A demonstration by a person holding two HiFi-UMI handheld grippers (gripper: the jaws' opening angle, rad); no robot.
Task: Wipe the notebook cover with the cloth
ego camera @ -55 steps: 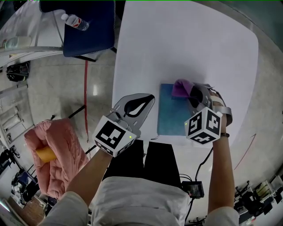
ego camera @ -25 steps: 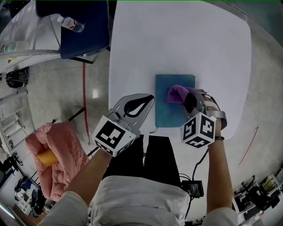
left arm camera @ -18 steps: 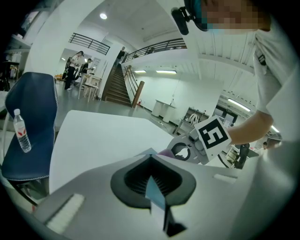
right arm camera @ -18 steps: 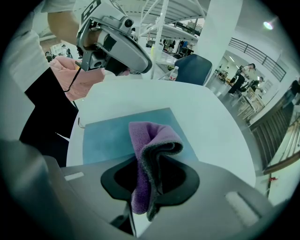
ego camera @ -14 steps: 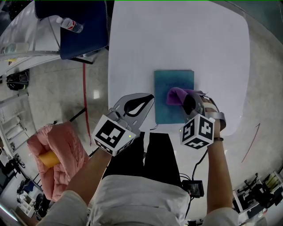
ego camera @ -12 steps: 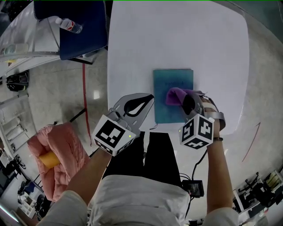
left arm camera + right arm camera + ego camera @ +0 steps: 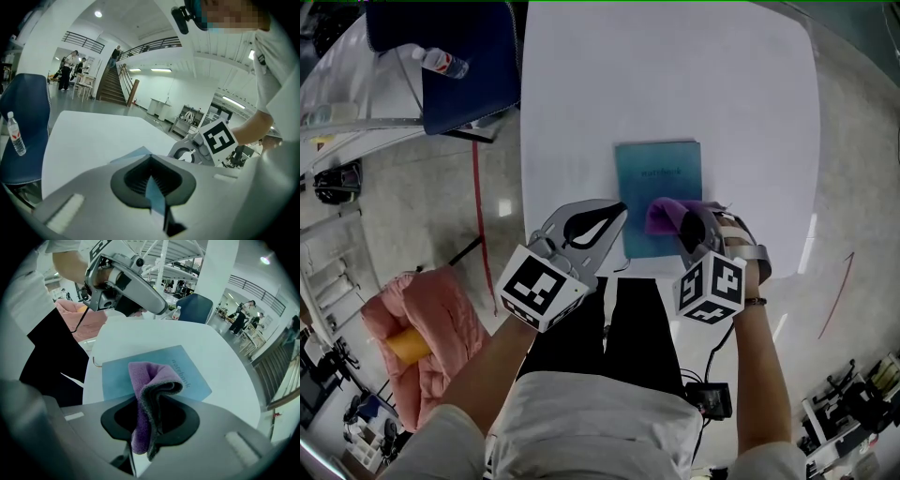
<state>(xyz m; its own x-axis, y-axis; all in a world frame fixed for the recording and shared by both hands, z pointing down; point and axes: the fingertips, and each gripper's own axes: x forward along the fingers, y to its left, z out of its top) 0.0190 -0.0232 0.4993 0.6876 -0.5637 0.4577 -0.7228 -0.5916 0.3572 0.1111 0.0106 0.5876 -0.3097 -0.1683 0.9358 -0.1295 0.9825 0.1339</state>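
A teal notebook (image 7: pixel 654 183) lies flat near the front edge of the white table (image 7: pixel 675 75); it also shows in the right gripper view (image 7: pixel 187 376). My right gripper (image 7: pixel 686 225) is shut on a folded purple cloth (image 7: pixel 666 214), which rests on the notebook's near right part. Up close, the cloth (image 7: pixel 150 380) sticks out past the right gripper (image 7: pixel 145 404) over the cover. My left gripper (image 7: pixel 617 211) hovers by the notebook's near left corner, shut and empty; its own view (image 7: pixel 150 161) shows only a teal sliver behind the jaws.
A dark blue chair (image 7: pixel 478 66) with a water bottle (image 7: pixel 442 64) stands left of the table. A pink bundle (image 7: pixel 427 323) lies on the floor at lower left. The table's front edge runs just below the notebook, by the person's dark trousers (image 7: pixel 619 319).
The right gripper has drawn the cloth across the cover from the far right part toward the near edge. The left gripper has stayed in place.
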